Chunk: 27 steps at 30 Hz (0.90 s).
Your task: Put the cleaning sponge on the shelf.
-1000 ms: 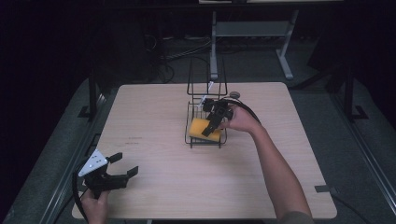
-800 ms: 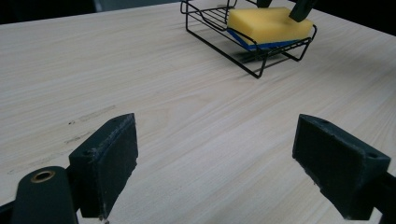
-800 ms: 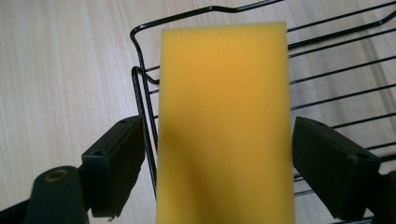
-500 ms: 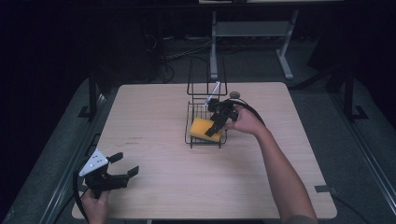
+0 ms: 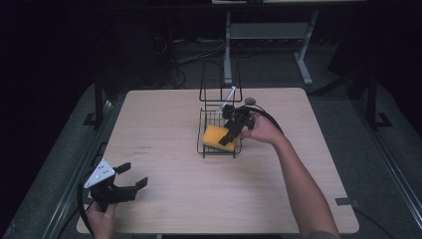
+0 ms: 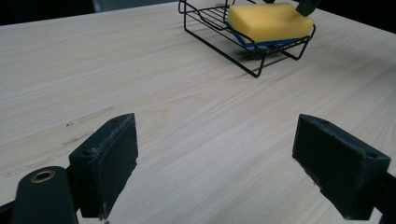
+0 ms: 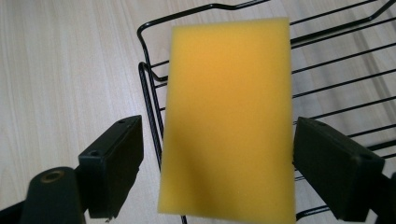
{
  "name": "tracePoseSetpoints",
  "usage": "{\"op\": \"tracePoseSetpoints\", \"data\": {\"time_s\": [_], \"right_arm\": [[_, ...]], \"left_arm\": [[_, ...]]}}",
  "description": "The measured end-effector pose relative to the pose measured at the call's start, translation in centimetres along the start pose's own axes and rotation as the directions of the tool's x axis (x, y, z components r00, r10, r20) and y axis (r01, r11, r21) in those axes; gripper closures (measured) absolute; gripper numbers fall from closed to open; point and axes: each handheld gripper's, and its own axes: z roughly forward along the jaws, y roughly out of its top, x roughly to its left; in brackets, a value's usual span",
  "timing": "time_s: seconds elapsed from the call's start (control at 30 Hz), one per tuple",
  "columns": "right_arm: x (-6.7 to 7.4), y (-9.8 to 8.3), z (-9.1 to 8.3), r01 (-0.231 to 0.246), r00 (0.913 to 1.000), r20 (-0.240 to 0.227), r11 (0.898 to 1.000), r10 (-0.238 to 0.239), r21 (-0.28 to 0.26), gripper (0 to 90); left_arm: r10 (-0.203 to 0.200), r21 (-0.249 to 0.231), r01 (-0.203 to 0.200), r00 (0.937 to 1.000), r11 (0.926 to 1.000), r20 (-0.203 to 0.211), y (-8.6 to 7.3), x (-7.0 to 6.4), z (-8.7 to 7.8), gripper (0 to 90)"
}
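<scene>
From above, the right gripper [image 5: 232,130] hangs over the near end of a black wire rack [image 5: 208,148] in the middle of the table [image 5: 164,114], its tips right at the yellow sponge [image 5: 217,136] that lies in the rack's low tray; the rack's tall back rises just beyond the gripper. The person's left hand [image 5: 102,219] keeps the left gripper [image 5: 133,177] low at the near left corner, well apart from the rack, jaws spread with nothing between them. From the left gripper's own camera, the two black jaws stand wide apart over bare wood, and the rack [image 6: 219,44] sits far ahead and to the right of them, the sponge [image 6: 268,21] resting in it on a blue underside. From the right gripper's camera, the sponge [image 7: 229,116] lies directly ahead between the jaws, reaching over the rack's front rim [image 7: 149,102]; the jaws are spread, a gap showing beside the left one, while I cannot tell whether the right one touches.
</scene>
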Motion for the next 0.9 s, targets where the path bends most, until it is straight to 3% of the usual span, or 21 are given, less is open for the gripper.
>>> {"op": "tracePoseSetpoints", "data": {"time_s": [0.3, 0.73, 0.9], "right_arm": [[-0.3, -0.1, -0.4, -0.006, 1.0000, -0.004, 1.000, 0.006, -0.024, 16.4], [-0.9, -0.8, -0.5, -0.038, 0.9993, 0.002, 0.999, 0.038, -0.008, 16.2], [-1.3, -2.0, -0.7, -0.064, 0.9979, -0.008, 0.997, 0.064, -0.049, 16.4]], "left_arm": [[0.001, 0.002, -0.001, 1.0000, 1.0000, 0.000, 0.0, 0.0, 0.1, 13.4], [0.002, 0.000, -0.002, 1.0000, 1.0000, -0.001, 0.0, 0.0, 0.0, 13.4], [0.003, 0.003, -0.003, 1.0000, 1.0000, 0.002, 0.0, -0.1, 0.1, 13.4]]}}
